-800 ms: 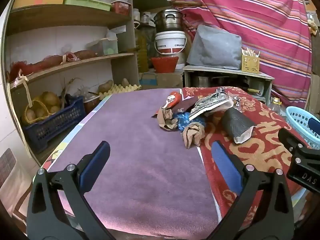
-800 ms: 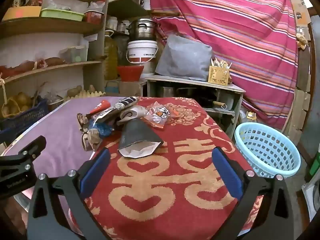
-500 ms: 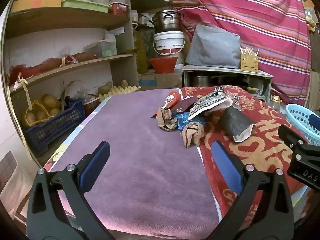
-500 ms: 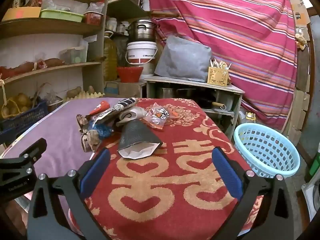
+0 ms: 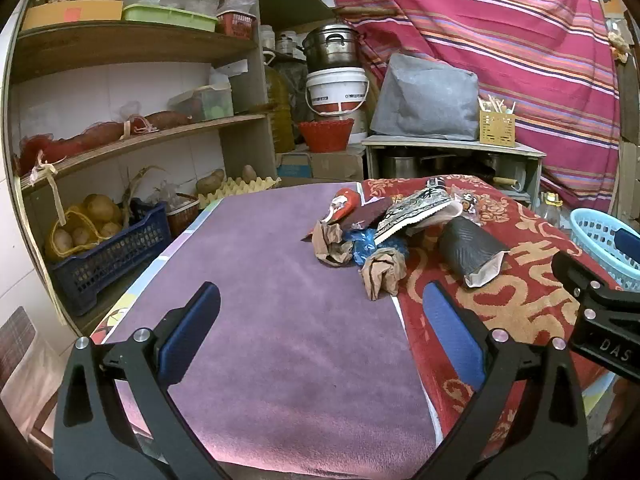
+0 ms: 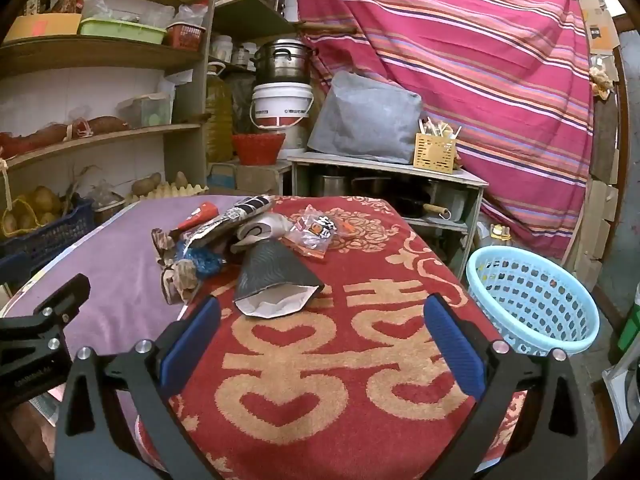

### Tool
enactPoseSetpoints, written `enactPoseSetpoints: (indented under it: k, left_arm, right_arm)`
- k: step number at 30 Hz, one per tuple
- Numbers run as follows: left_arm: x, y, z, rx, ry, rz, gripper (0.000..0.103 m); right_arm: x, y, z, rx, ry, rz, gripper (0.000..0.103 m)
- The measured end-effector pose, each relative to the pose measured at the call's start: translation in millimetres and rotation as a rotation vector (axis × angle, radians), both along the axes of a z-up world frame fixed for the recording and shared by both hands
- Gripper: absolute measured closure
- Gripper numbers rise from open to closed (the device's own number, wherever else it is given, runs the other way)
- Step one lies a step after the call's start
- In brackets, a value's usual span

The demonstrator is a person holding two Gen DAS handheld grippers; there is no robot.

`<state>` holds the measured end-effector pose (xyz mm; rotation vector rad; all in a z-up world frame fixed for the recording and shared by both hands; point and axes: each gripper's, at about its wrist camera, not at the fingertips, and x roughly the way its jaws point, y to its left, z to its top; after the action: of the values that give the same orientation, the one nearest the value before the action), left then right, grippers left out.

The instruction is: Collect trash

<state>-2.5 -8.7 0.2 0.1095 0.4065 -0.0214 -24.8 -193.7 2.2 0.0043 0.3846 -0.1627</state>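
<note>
Left claw [image 5: 320, 320] spread wide, nothing between the blue pads, hovering over the purple cloth [image 5: 256, 280] on the worktop. Right claw [image 6: 320, 328] also spread wide and empty, over the red patterned cloth [image 6: 360, 360]. Each claw shows at the edge of the other's view, side by side, apart.

Trash sits in a loose pile around the seam where the two cloths meet, ahead of both claws and not touching them:
- crumpled brown paper [image 5: 382, 270] nearest the left claw, right on the seam
- second brown paper wad [image 5: 330, 242] just behind it, on the purple side
- blue plastic scrap [image 5: 366, 242] between the wads, touching both
- red wrapper [image 5: 344, 206] at the far left of the pile
- black-and-white patterned packet [image 5: 416, 210] lying tilted across the top of the pile
- dark pouch [image 6: 276, 276] with pale open mouth toward the right claw, flat on the red cloth
- clear orange-printed bag [image 6: 318, 230] behind the pouch, on the red cloth

Light blue basket [image 6: 532, 300] stands off the worktop's right side, lower down, well apart from the pile; contents hard to make out.

Wooden shelves [image 5: 132, 48] on the left, striped curtain [image 6: 460, 60] behind.
</note>
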Motion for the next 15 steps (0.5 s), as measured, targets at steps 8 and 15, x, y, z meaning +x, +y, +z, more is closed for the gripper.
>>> enactPoseSetpoints:
  k: [8, 15]
  left_arm:
    - [-1.8, 2.4, 2.0, -0.001, -0.002, -0.003, 0.005]
    - [-1.9, 2.0, 1.6, -0.003, -0.002, -0.003, 0.005]
  right_arm:
    - [0.1, -0.4, -0.2, 0.000, 0.000, 0.001, 0.004]
    - [0.0, -0.1, -0.7, -0.002, -0.001, 0.001, 0.004]
